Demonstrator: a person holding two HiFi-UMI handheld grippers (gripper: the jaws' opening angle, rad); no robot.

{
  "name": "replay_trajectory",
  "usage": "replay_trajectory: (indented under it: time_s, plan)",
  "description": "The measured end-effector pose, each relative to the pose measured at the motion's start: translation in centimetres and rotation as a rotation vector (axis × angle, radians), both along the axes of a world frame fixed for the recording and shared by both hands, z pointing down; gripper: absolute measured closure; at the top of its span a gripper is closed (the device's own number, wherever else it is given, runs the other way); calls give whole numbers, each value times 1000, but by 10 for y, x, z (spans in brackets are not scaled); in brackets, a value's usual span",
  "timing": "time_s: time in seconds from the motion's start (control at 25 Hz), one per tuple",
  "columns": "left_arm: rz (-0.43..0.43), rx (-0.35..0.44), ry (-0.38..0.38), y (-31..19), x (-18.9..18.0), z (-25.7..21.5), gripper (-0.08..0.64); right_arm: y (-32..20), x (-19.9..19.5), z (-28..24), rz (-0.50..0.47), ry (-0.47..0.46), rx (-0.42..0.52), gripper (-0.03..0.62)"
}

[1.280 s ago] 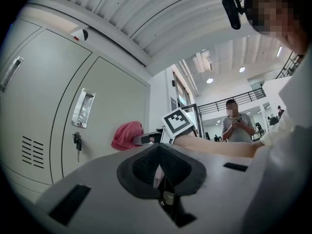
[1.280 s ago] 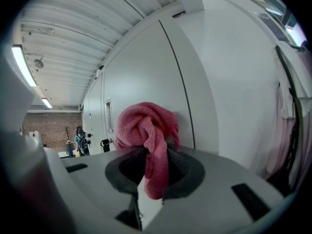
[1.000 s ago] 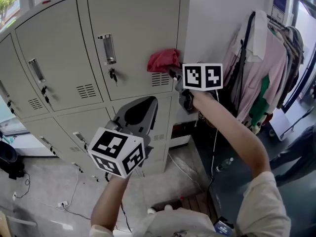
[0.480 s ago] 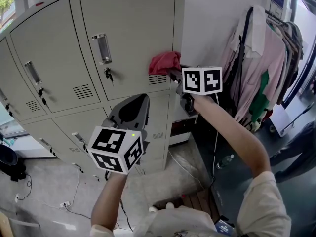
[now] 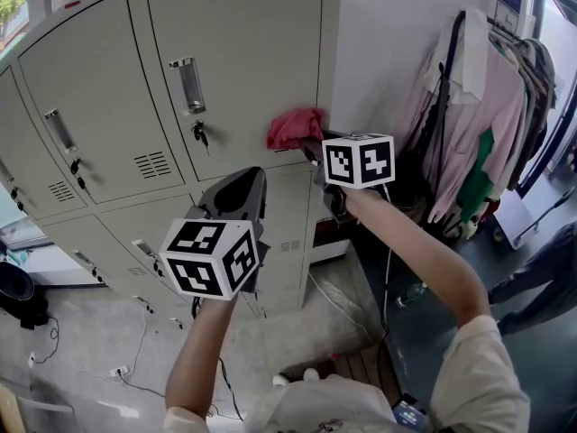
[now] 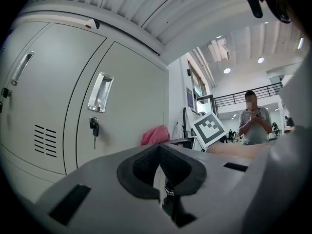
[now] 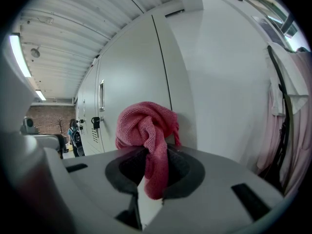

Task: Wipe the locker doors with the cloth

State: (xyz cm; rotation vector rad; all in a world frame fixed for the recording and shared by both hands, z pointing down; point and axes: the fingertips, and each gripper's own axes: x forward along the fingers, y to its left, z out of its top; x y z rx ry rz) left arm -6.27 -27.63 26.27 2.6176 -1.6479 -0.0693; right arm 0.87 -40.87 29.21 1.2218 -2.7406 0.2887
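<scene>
Left gripper: jaws pressed together, nothing between them, low in front of the lockers. Right gripper: jaws clamped on the bunched red cloth, at the lower right corner of the upper locker door.

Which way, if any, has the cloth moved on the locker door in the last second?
Yes, downward. The cloth in the right tongs sat above the vent slots of the locker door a second ago; now it hides them.
</scene>
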Motion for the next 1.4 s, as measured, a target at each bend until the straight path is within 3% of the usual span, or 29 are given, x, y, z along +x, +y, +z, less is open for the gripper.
replay_trajectory:
  time_s: [0.76,1.4]
  plan:
    - [-114,-48,-2,4,-60,23,555,20,-81,21,-136,1,-36,518]
    - [-197,-45,-4,21,-108,23,555,38,-152,27,-230,14,-43,518]
